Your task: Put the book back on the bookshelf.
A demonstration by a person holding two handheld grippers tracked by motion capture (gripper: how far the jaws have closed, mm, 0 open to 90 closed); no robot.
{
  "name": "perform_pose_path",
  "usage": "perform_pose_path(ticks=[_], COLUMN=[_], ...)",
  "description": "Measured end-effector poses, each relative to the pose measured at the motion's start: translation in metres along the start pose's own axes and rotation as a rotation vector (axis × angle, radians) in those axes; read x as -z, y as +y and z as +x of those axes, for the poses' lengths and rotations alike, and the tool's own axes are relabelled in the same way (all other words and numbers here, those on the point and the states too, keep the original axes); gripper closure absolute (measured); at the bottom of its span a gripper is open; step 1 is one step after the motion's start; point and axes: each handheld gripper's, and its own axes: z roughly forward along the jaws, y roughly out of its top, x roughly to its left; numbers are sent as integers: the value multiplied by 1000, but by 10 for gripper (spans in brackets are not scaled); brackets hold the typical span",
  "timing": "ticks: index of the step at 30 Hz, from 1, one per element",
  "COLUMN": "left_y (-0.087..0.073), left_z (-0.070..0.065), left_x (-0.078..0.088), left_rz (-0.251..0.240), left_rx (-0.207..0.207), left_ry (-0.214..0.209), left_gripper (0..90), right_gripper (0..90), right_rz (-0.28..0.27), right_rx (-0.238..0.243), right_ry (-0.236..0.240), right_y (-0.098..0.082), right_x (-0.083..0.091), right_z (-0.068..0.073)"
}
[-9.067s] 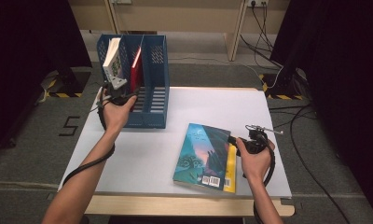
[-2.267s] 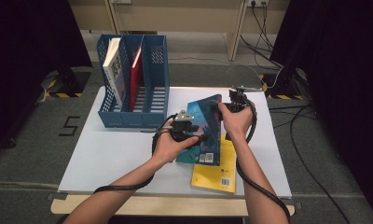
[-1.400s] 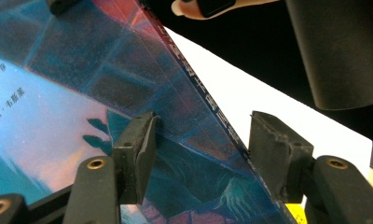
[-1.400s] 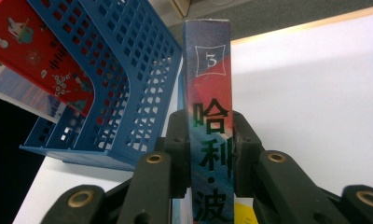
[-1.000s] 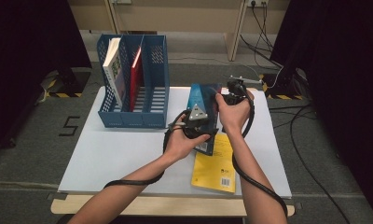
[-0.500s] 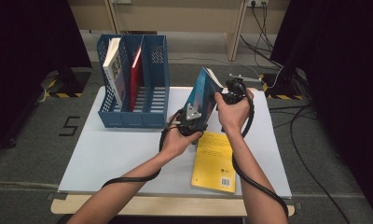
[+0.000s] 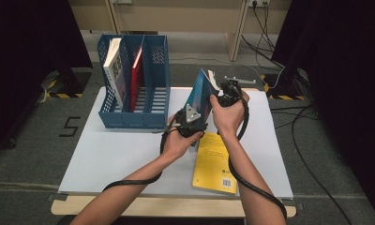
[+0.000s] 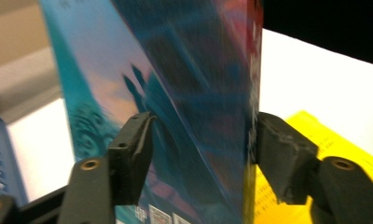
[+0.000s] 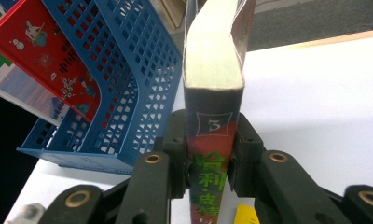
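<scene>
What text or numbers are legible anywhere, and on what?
"3": boxed, on the spine of the thick blue-covered book.
"哈利·波": green characters below it on that spine.
"5": painted on the grey floor.
Flat yellow paperback: print too small.
Red book and white book: unreadable.

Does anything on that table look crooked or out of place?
Mostly tidy. The teal book stands tilted on the table, held by the right tool. In the blue rack, the white book and the red book lean sideways. A yellow book lies flat.

Grey carpet floor, dark curtains either side, beige wall, cables trailing right
</scene>
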Motion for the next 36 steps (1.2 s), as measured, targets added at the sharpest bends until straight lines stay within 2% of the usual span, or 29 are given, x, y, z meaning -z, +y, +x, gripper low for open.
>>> perform_pose_path(ticks=[6, 11, 14, 15, 17, 18, 20, 27, 33, 36], left_y=[2, 1, 2, 2, 2, 1, 0, -3, -10, -11], left_z=[-4, -3, -1, -1, 1, 0, 0, 0, 4, 6], left_x=[-4, -8, -9, -10, -11, -11, -11, -7, -1, 0], left_rz=[-26, -24, -39, -35, -41, -36, -34, -38, -17, -10], left_rx=[-17, -25, -30, -18, -32, -18, -19, -26, -19, 13], left_ry=[31, 57, 75, 75, 84, 83, 89, 131, 167, 181], left_gripper=[333, 337, 341, 345, 356, 360, 369, 424, 533, 595], right_gripper=[723, 712, 709, 708, 706, 705, 703, 684, 643, 624], right_rz=[2, 9, 10, 9, 12, 10, 11, 16, 23, 27], right_rx=[5, 0, -5, -2, -10, -6, 1, 23, 22, 22], right_ry=[2, 15, 18, 16, 16, 18, 18, 25, 56, 68], right_y=[0, -1, -1, -1, -1, -1, -1, -2, -3, -2], right_x=[1, 1, 0, 0, 0, 0, -1, -2, -4, -5], right_z=[4, 9, 11, 11, 13, 13, 15, 26, 36, 43])
